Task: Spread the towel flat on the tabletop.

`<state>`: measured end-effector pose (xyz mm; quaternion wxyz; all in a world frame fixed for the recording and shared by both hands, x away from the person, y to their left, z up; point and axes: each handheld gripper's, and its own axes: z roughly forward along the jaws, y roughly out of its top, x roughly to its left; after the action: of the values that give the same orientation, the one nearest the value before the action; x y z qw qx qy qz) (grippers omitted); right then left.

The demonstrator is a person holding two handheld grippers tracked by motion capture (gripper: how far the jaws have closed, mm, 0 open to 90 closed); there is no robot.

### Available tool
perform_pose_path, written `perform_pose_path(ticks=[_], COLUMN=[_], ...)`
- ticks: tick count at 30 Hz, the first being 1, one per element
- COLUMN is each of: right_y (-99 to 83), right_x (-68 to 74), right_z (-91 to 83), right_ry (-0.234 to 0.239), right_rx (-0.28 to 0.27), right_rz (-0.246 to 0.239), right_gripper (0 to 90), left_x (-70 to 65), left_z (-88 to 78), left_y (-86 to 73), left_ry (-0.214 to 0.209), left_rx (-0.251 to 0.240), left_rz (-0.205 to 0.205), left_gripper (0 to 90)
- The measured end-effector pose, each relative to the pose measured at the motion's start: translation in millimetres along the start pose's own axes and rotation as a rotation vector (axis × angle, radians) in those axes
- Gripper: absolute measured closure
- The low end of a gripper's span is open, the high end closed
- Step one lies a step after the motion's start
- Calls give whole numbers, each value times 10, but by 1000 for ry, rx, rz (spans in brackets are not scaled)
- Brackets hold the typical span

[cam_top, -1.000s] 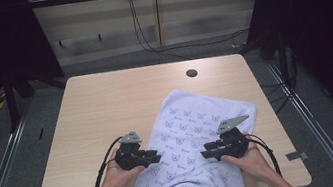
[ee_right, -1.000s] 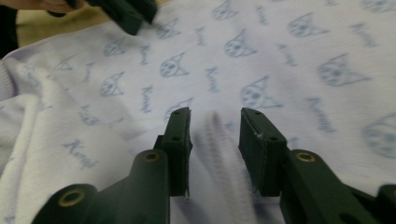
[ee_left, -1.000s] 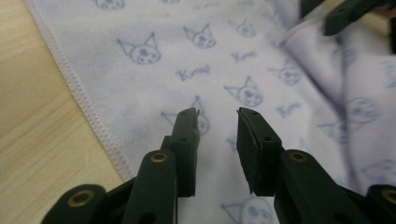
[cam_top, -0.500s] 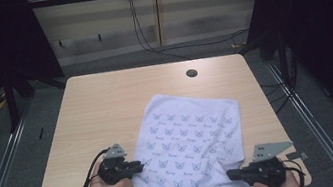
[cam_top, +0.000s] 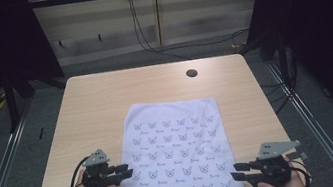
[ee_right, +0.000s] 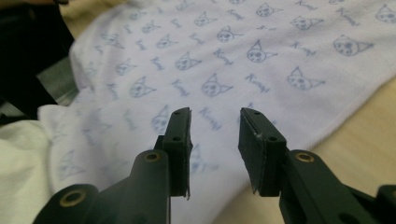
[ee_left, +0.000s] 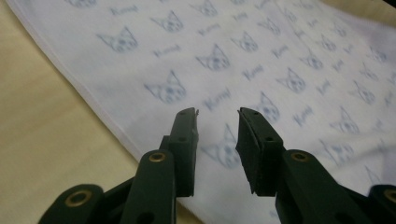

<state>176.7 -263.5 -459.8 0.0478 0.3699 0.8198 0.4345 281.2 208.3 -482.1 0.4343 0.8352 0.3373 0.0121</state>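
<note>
Table (cam_top: 105, 103) bearing towel (cam_top: 177, 157) (cat-printed).

One towel (cam_top: 177, 157) lies on one table (cam_top: 95, 104) — white, printed with rows of small cat faces too many to count surely. Two grippers — the left gripper (cam_top: 123, 171) and the right gripper (cam_top: 237, 172). One round hole (cam_top: 191, 73) in the tabletop.
</note>
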Motion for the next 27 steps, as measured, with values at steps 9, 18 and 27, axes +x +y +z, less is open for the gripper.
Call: perform_pose_path(ticks=[9, 18, 27], right_y=[575, 643, 776], right_x=[-521, -876, -1201], right_z=[757, 1049, 1167], right_ry=[-37, -144, -209], right_rx=[29, 110, 64], right_rz=[-15, 10, 24], right_gripper=[639, 656, 635], left_x=[290, 393, 482], left_z=[420, 592, 737], left_y=[261, 327, 458], left_ry=[75, 124, 154], left_rx=[28, 5, -17], left_rz=[-16, 22, 5], left_gripper=[651, 712, 692])
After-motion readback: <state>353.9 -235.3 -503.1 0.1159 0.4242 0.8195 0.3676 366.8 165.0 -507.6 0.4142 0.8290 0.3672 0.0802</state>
